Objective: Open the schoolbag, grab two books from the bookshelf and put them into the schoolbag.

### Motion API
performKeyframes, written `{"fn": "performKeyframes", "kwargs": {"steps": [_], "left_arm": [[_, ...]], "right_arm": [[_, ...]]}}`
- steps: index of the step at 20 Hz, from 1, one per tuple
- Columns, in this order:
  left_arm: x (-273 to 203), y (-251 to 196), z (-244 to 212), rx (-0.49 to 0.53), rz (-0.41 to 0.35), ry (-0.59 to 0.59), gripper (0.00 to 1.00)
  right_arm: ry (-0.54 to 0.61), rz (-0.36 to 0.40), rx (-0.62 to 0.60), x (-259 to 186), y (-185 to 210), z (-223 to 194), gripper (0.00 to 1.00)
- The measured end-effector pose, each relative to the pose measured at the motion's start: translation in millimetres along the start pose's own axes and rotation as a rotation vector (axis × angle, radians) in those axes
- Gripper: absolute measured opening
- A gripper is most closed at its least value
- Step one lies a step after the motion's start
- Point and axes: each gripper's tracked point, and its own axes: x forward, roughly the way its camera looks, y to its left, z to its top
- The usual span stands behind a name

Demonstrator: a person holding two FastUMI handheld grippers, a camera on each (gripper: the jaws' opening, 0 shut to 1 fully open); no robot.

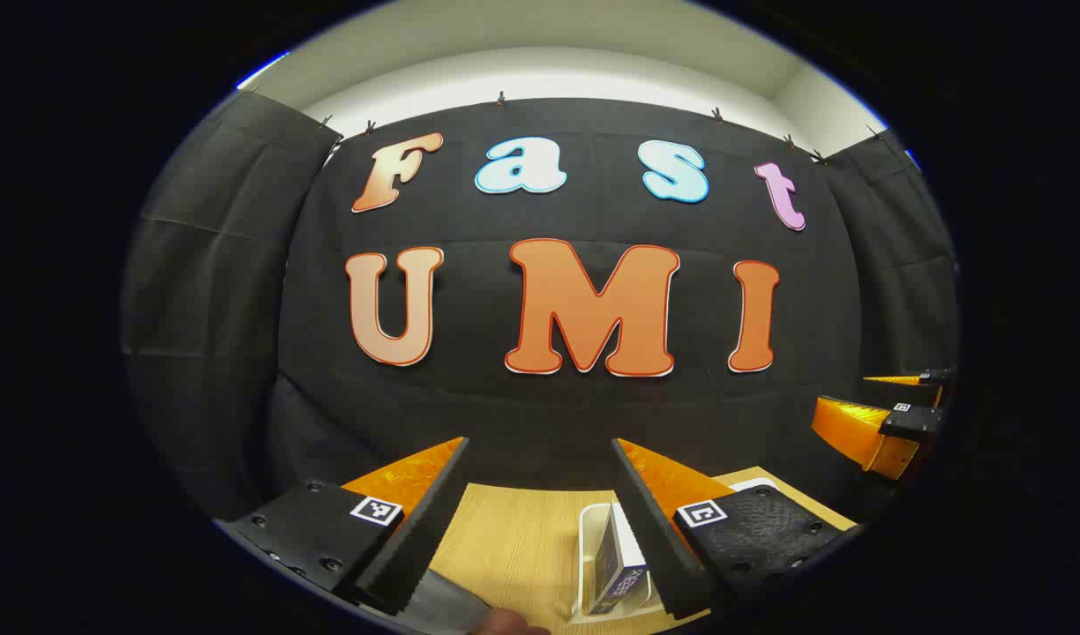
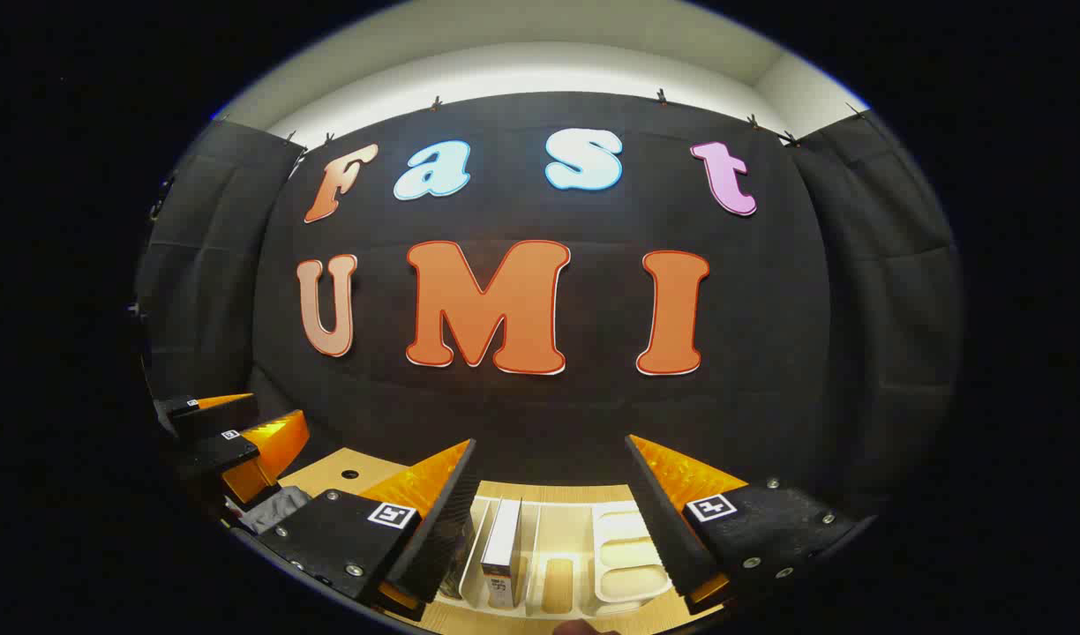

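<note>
Both grippers hover low over the wooden table (image 1: 505, 538), facing the black back wall. My left gripper (image 1: 538, 446) is open, with nothing between its fingers. Below its right finger a white bookshelf rack (image 1: 587, 547) holds an upright book (image 1: 619, 578). A strip of the grey schoolbag (image 1: 443, 604) shows under its left finger. My right gripper (image 2: 551, 444) is also open and holds nothing. Under it stands the white bookshelf rack (image 2: 615, 547), with a white book (image 2: 503, 547) upright in a left slot. The grey schoolbag (image 2: 280, 507) lies at the lower left.
Black cloth closes the booth at the back and on both sides. The right gripper (image 1: 844, 399) hangs at the right edge of the left gripper view. The left gripper (image 2: 275, 414) appears at the left edge of the right gripper view. The table (image 2: 346, 472) reaches to the cloth.
</note>
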Motion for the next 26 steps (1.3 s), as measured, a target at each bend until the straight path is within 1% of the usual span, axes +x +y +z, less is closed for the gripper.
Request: {"fn": "performKeyframes", "kwargs": {"steps": [3, 5, 7, 10, 12, 14, 17, 20, 22, 24, 26], "left_arm": [[2, -3, 1, -0.011, -0.023, -0.002, 0.98], [8, -2, -2, -0.035, -0.013, 0.01, 0.97], [7, -11, -6, -0.055, -0.041, 0.034, 0.97], [9, -5, -5, -0.05, -0.017, 0.029, 0.97], [10, -8, 0, -0.039, -0.03, 0.011, 0.97], [10, -6, 1, -0.018, -0.04, -0.001, 0.97], [11, -8, 3, 0.005, -0.054, -0.007, 0.97], [8, -1, 5, 0.034, -0.046, -0.024, 0.97], [9, 1, 3, 0.033, -0.042, -0.026, 0.96], [5, 3, 2, 0.025, -0.039, -0.027, 0.98], [4, 7, 2, 0.022, -0.024, -0.042, 0.97]], "right_arm": [[0.046, -0.013, 0.015, 5, -6, -8, 0.95], [0.075, -0.005, -0.003, 12, -2, -13, 0.95], [0.085, 0.024, -0.025, 21, 8, -15, 0.95], [0.115, 0.071, 0.005, 21, 27, -21, 0.95], [0.114, 0.097, 0.002, 19, 39, -21, 0.95], [0.101, 0.082, -0.011, 19, 37, -18, 0.95], [0.055, 0.06, 0.012, 16, 32, -7, 0.95], [0.053, 0.031, 0.004, 14, 20, -8, 0.95], [0.048, 0.02, -0.003, 14, 16, -9, 0.95], [0.042, 0.024, -0.002, 12, 18, -10, 0.95], [0.042, 0.018, -0.009, 14, 16, -11, 0.95]]}}
